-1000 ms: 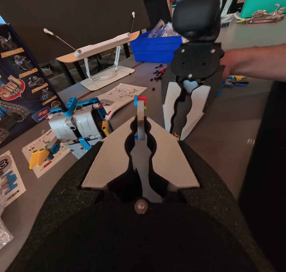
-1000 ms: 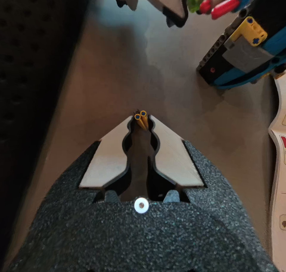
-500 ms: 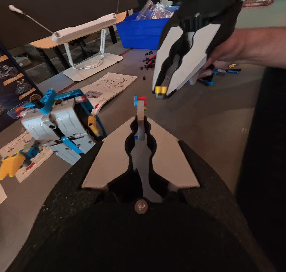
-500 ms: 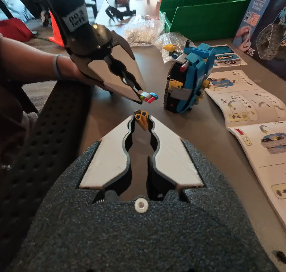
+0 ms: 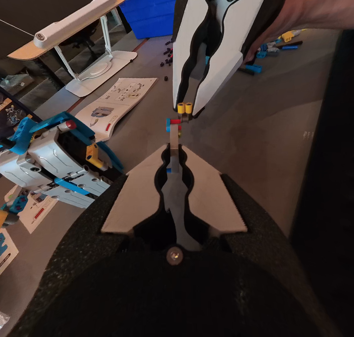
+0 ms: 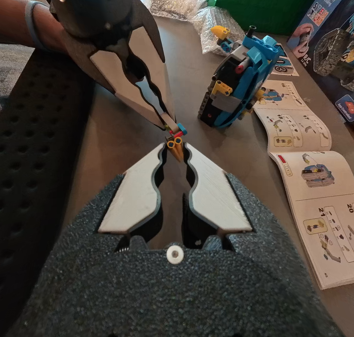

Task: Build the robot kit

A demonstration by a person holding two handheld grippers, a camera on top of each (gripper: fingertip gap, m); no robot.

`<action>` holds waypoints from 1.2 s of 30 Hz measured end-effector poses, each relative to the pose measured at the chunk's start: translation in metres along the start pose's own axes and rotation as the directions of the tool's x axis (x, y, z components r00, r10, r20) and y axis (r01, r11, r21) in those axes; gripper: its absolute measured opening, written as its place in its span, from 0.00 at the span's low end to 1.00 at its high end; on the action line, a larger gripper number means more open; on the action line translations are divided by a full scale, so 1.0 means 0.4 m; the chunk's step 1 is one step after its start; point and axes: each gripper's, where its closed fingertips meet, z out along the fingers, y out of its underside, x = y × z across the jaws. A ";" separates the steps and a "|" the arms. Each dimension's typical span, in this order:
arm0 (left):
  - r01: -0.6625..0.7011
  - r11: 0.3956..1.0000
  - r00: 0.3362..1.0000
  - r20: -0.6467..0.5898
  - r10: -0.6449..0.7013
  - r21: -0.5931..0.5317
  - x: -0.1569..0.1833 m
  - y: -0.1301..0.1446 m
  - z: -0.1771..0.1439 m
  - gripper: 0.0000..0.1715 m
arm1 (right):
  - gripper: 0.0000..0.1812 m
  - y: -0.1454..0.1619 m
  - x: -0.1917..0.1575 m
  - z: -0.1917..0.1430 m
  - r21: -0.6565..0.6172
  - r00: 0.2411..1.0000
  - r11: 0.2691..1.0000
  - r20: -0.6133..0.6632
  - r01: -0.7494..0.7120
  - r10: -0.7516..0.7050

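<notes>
Left gripper (image 5: 174, 146): clenched on a grey beam (image 5: 174, 136) — long axis running straight out from the fingers, red pin (image 5: 175, 121) and blue connector (image 5: 168, 125) at its far end.
Right gripper (image 6: 174, 145): clenched on a yellow double-tube connector (image 6: 174, 143), tubes pointing forward.
Relation: tip to tip above the table (image 5: 239, 136) — connector touching the red pin's end.
Nearby: blue-and-grey model (image 6: 235, 86) and open instruction booklet (image 6: 306, 174).
</notes>
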 end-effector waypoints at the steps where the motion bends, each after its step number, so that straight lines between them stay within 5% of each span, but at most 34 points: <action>1: -0.006 1.000 1.000 0.008 0.006 -0.005 -0.002 0.002 0.000 0.04 | 0.09 0.000 0.003 -0.003 0.000 1.000 1.000 -0.006 0.004 -0.004; 5: -0.016 1.000 0.999 0.036 0.016 0.000 -0.012 0.001 -0.003 0.04 | 0.09 0.020 0.001 -0.004 -0.039 1.000 0.999 0.014 -0.003 0.003; 10: 0.028 0.997 0.998 0.046 -0.031 0.074 -0.027 -0.028 -0.021 0.04 | 0.09 0.161 -0.048 0.035 -0.302 0.990 0.953 0.134 0.005 0.037; 16: 0.043 0.980 0.991 0.117 -0.067 0.196 -0.069 -0.069 -0.058 0.04 | 0.10 0.154 -0.065 0.046 -0.280 0.984 0.960 0.164 -0.021 0.070; 19: -0.014 0.978 0.989 0.148 -0.017 0.210 -0.067 -0.080 -0.061 0.04 | 0.18 0.101 -0.053 0.045 -0.181 0.986 0.982 0.141 -0.059 0.085; 22: -0.124 0.975 0.976 0.202 0.086 0.184 -0.057 -0.084 -0.058 0.04 | 0.19 -0.020 -0.030 0.026 0.051 0.974 0.980 0.129 -0.194 0.186; 26: -0.277 0.949 0.922 0.318 0.219 0.149 -0.058 -0.100 -0.063 0.04 | 0.17 -0.131 -0.008 -0.003 0.277 0.901 0.861 0.220 -0.426 0.375; 30: -0.356 0.928 0.869 0.407 0.283 0.113 -0.067 -0.115 -0.071 0.04 | 0.15 -0.173 -0.021 0.017 0.311 0.798 0.741 0.336 -0.595 0.500; 33: -0.363 0.924 0.853 0.442 0.278 0.118 -0.073 -0.126 -0.079 0.04 | 0.04 -0.192 -0.006 0.012 0.362 0.738 0.644 0.381 -0.674 0.557; 36: -0.317 0.938 0.872 0.431 0.232 0.136 -0.074 -0.125 -0.074 0.06 | 0.04 -0.193 -0.003 0.009 0.385 0.754 0.650 0.376 -0.656 0.538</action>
